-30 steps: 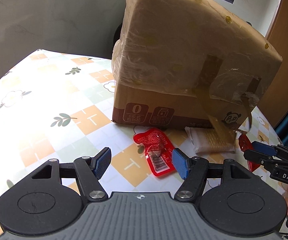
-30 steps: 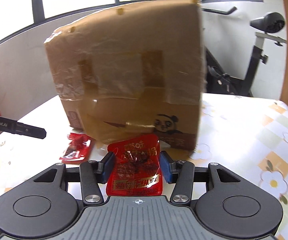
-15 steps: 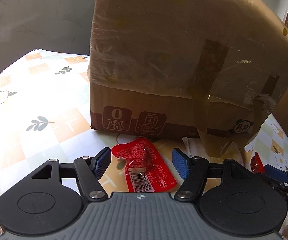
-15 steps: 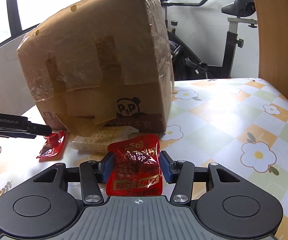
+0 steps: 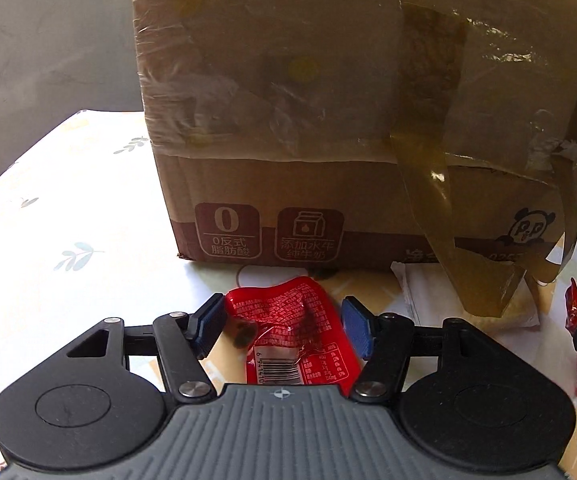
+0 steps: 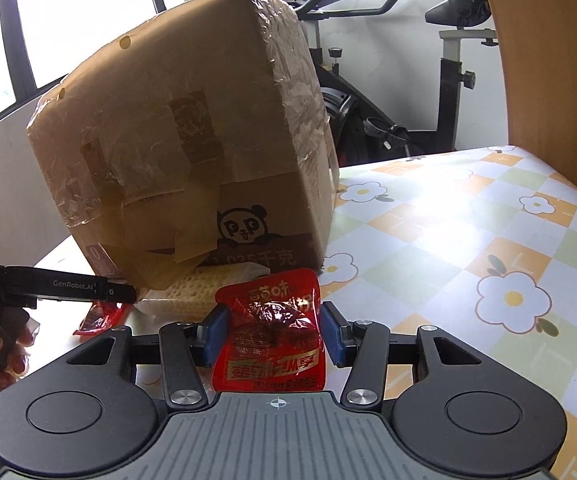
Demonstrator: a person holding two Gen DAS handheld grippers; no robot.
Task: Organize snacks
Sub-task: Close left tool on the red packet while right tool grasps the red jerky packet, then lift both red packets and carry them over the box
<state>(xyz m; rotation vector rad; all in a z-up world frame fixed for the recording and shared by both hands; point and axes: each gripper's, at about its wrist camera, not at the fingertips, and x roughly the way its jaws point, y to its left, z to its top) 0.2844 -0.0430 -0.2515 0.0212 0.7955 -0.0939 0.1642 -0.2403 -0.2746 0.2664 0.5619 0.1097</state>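
A red snack packet (image 5: 288,336) with a barcode lies on the table between the fingers of my left gripper (image 5: 282,330), which is open around it, pads not touching. My right gripper (image 6: 274,336) is shut on a second red snack packet (image 6: 274,340), also seen at the right edge of the left wrist view (image 5: 576,320). A pale wafer pack (image 6: 208,290) lies against the foot of the big taped cardboard box (image 5: 308,120), which also shows in the right wrist view (image 6: 184,152).
The table (image 6: 468,248) has a checked cloth with flowers. Loose brown tape (image 5: 468,240) hangs off the box over the wafer pack. An exercise bike (image 6: 428,92) and a wooden panel (image 6: 548,60) stand behind the table.
My left gripper has moved forward until the barcode packet lies between its open fingers. My right gripper has swung right with its packet held.
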